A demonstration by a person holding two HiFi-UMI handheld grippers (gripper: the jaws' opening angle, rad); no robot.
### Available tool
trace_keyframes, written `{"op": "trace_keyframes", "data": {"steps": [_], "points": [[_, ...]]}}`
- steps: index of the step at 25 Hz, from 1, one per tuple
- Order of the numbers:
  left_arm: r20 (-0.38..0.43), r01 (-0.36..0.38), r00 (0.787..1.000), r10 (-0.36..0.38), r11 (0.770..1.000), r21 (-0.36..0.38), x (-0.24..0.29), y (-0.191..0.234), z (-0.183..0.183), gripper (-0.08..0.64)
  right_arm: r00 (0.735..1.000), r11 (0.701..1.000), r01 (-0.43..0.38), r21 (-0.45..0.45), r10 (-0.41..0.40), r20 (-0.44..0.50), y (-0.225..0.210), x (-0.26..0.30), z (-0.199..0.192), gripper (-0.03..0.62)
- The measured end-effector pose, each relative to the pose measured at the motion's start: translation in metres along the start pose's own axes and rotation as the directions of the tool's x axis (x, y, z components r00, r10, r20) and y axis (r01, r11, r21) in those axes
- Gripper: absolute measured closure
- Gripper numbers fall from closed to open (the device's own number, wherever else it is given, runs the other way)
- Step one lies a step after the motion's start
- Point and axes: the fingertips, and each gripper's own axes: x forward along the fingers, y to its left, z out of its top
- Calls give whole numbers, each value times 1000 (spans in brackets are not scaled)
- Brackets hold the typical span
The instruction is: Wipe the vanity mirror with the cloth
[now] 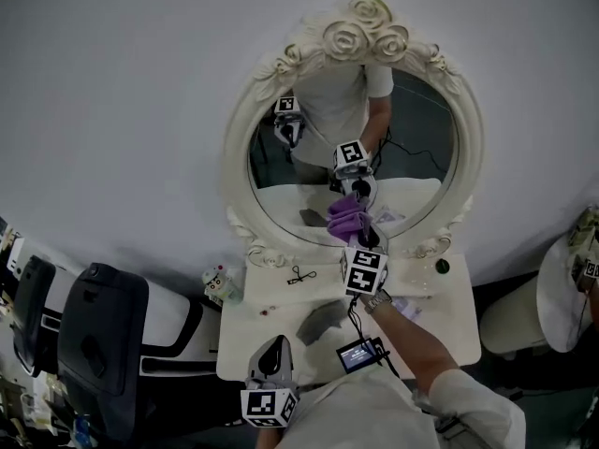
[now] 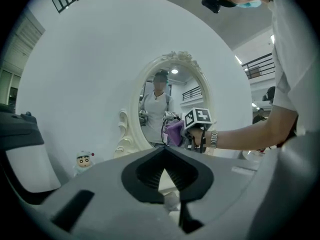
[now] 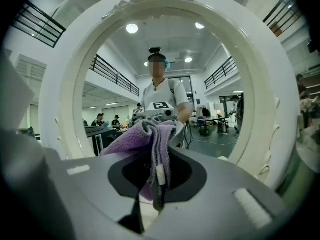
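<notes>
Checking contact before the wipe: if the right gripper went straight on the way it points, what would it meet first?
The mirror, probably cloth-first: the right gripper has its jaws shut on the cloth and points straight at the mirror from close in. Whether they already touch is unclear.

From my console the head view is dim and grey. The light is flat with no hard shadows and darkens toward the corners, and the wall (image 1: pixel 140 82) bows with lens curve. The vanity mirror (image 1: pixel 421 129) glass reads darker than its pale frame, with no glare on it. Both gripper views are brighter, fisheye, and ringed in black. In the right gripper view, round ceiling lamps (image 3: pixel 132 28) burn white in the reflection. The cloth (image 3: pixel 132 139) keeps its purple and looks fairly sharp, while the right gripper (image 3: pixel 158 134) body near the lens is soft. The left gripper (image 2: pixel 164 153) is likewise blurred close up, and the far wall beyond it is evenly lit.
</notes>
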Motion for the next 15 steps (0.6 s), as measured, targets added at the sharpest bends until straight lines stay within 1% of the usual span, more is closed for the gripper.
{"op": "trace_keyframes", "data": {"steps": [4, 9, 11, 13, 15], "points": [[1, 76, 997, -76, 997, 8, 16, -21, 2, 559, 996, 996, 93, -8, -92, 13, -53, -7, 8, 535], [-1, 155, 988, -155, 988, 17, 33, -44, 3, 560, 982, 982, 189, -8, -189, 3, -111, -16, 11, 535], [1, 183, 983, -183, 983, 22, 39, -53, 5, 560, 973, 973, 230, 10, -230, 1, -134, -18, 11, 535], [3, 210, 978, -211, 977, 28, 44, -63, 6, 559, 966, 966, 259, 24, -259, -1, -156, -19, 12, 535], [2, 229, 973, -229, 973, 28, 49, -69, 6, 559, 964, 964, 267, 17, -267, -5, -169, -21, 12, 534]]}}
